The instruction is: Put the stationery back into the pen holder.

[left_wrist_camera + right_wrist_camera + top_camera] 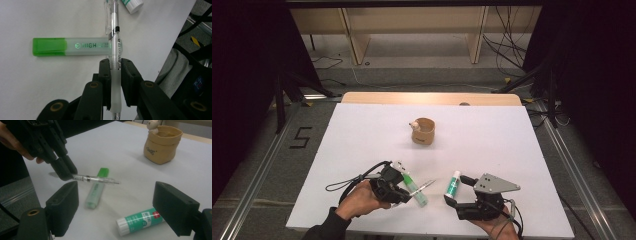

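My left gripper (404, 196) (115, 65) is shut on a clear pen (424, 186) (115, 50) (96, 179), holding it level a little above the white table. Under the pen lies a green highlighter (414, 190) (72, 46) (96, 188). A green and white glue stick (453, 183) (140, 220) lies just right of it, and its white cap (132, 5) peeks in at the top of the left gripper view. My right gripper (457, 189) (117, 210) is open, its jaws on either side of the glue stick and apart from it.
A tan pot-shaped holder (423, 130) (162, 143) with a small figure on its rim stands mid-table. The white sheet (362, 135) covers a wooden tabletop. Cables and stand legs lie on the floor at both sides.
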### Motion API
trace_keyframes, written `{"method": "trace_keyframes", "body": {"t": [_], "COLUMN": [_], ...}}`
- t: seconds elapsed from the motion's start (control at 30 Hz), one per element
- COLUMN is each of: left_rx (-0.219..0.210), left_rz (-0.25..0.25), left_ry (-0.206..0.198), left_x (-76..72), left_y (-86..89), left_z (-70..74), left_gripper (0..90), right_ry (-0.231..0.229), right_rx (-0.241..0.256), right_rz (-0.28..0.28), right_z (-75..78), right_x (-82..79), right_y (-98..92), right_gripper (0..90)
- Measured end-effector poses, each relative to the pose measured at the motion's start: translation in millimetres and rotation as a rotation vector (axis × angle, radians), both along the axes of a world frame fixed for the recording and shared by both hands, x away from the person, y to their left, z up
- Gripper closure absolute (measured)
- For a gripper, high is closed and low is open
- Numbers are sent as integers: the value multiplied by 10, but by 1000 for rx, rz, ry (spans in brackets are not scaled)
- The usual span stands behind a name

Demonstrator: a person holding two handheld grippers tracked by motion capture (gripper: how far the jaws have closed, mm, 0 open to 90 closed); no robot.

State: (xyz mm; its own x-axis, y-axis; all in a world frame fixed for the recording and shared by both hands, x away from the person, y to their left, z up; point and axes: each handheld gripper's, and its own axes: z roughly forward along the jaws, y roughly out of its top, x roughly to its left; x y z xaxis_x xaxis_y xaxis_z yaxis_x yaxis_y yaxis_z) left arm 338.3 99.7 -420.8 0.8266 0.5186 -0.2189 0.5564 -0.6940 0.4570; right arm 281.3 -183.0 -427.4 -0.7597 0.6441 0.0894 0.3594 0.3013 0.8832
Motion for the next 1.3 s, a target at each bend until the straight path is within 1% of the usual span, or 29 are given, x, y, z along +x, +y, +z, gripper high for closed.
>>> {"method": "trace_keyframes", "body": {"t": [0.13, 0.3, 0.33, 0.37, 0.5, 0.53, 0.57, 0.7, 0.77, 0.87, 0.97, 1.13, 1.27, 1.3], "left_rx": [6, 20, 23, 29, 35, 30, 37, 42, 44, 60, 65, 68, 70, 68], "left_rz": [-16, -54, -54, -60, -75, -73, -78, -94, -103, -118, -135, -154, -165, -161], "left_ry": [-1, -2, -2, -3, -3, -3, -2, -3, -1, -8, -4, -7, -4, 1], "left_x": [-5, -27, -32, -31, -20, -20, -17, -18, -19, -20, -29, -46, -55, -58], "left_y": [-40, -87, -98, -105, -139, -152, -162, -222, -256, -309, -353, -399, -414, -418], "left_z": [8, 16, 17, 18, 26, 23, 27, 33, 37, 39, 44, 62, 64, 64], "left_gripper": [792, 792, 792, 792, 792, 793, 792, 792, 793, 792, 792, 793, 793, 792], "right_ry": [-15, -40, -44, -50, -77, -81, -88, -114, -134, -161, -190, -256, -317, -338], "right_rx": [-25, -50, -56, -67, -99, -106, -116, -154, -182, -217, -268, -358, -435, -459], "right_rz": [20, 42, 45, 51, 67, 72, 78, 92, 101, 123, 141, 173, 193, 192], "right_z": [4, 5, 6, 8, 11, 9, 8, 6, 6, -3, -26, -72, -114, -128], "right_x": [-23, -47, -54, -60, -85, -90, -92, -114, -131, -153, -180, -223, -266, -279], "right_y": [47, 106, 119, 129, 172, 181, 189, 232, 259, 303, 351, 434, 500, 515], "right_gripper": [219, 219, 219, 219, 219, 220, 220, 225, 227, 233, 240, 257, 282, 291]}}
